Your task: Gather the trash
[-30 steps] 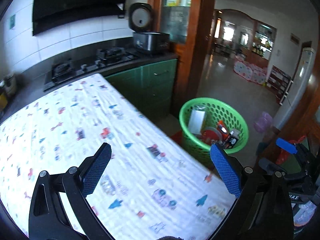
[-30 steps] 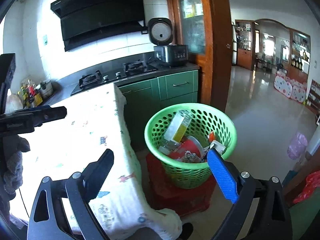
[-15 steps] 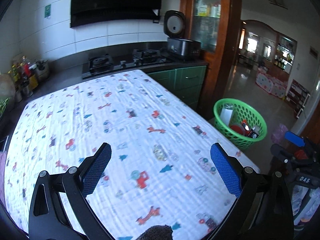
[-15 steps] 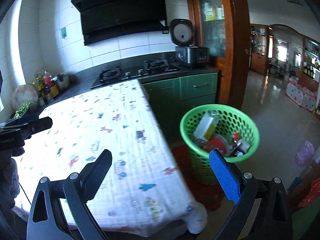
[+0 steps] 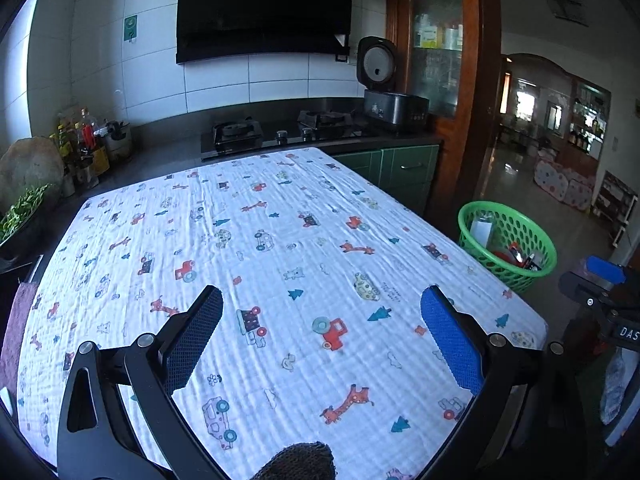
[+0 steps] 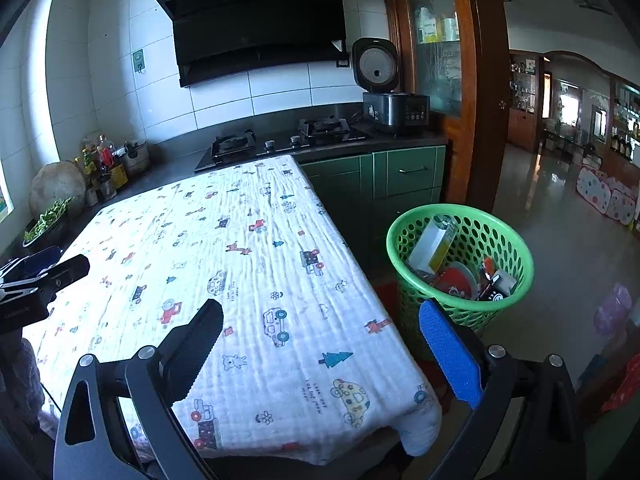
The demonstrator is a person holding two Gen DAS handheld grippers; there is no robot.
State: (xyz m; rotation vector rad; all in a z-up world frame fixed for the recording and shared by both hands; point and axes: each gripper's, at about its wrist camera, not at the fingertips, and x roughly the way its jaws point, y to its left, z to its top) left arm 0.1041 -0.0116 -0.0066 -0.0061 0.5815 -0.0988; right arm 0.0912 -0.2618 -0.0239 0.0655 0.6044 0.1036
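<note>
My left gripper [image 5: 320, 332] hangs over the near part of the table with its jaws spread wide and nothing between them. My right gripper [image 6: 322, 346] is just as wide and just as empty, held over the table's near right corner.

The trash sits in a green perforated basket [image 6: 516, 248] on the floor just off the table's right edge. From the right wrist view I can see into it: a tall white-and-yellow carton [image 6: 430, 246] leaning against the far-left wall, a red round piece [image 6: 456, 280] and a small dark-and-white packet [image 6: 500, 286] at the bottom — the rest is a jumble I cannot sort out. From the left wrist view the same basket [image 5: 538, 254] shows far to the right, past the table edge.

The table wears a white cloth [image 5: 260, 248] printed with small cars, giraffes and trees; it hangs over the near right corner in a fold.

Beyond the table's far end runs a dark counter with a gas hob [image 6: 280, 142], a black range hood [image 6: 260, 16] above it and a rice cooker [image 6: 394, 106] with its lid up at the right. Bottles and jars [image 6: 102, 162] crowd the counter's far left — leafy greens [image 6: 46, 218] lie in a bowl near them. Green cabinet doors [image 6: 412, 172] stand behind the basket.
</note>
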